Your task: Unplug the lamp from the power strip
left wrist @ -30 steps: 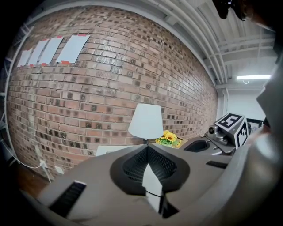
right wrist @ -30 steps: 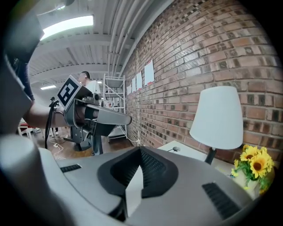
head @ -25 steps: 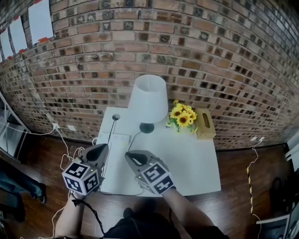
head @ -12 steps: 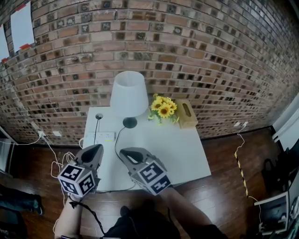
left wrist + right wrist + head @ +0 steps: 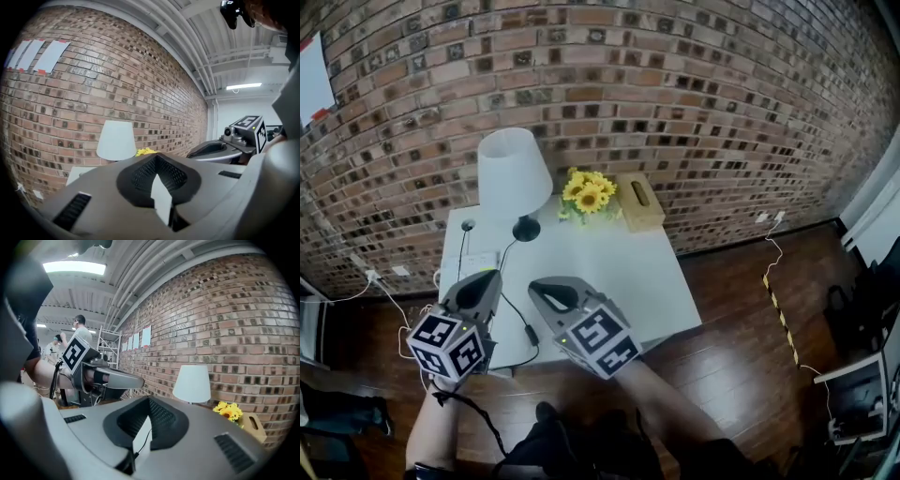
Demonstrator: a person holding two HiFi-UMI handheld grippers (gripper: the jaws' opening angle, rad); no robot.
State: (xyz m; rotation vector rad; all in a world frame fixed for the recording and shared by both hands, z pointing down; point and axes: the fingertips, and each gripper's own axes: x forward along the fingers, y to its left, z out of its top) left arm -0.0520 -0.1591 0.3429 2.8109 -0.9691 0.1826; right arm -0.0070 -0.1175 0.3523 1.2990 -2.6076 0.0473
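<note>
The lamp (image 5: 514, 173) with a white shade and black base stands at the back left of the white table (image 5: 609, 272). Its black cord (image 5: 517, 309) runs forward over the tabletop. A white power strip (image 5: 456, 266) lies at the table's left edge, partly hidden behind my left gripper (image 5: 485, 278). That gripper is shut and empty, held above the table's front left. My right gripper (image 5: 542, 287) hovers beside it, also shut with nothing in it. The left gripper view shows the shade (image 5: 116, 140) past shut jaws; the right gripper view shows the shade (image 5: 192, 383) too.
Sunflowers (image 5: 589, 195) and a tan tissue box (image 5: 639, 202) stand at the back of the table against the brick wall (image 5: 675, 84). A small black round object (image 5: 468, 225) on a thin cord sits left of the lamp. More cables lie on the wooden floor (image 5: 741, 309).
The head view has swung, so the table and lamp now sit further left and higher in it. Both grippers stay shut, side by side near the table's front.
</note>
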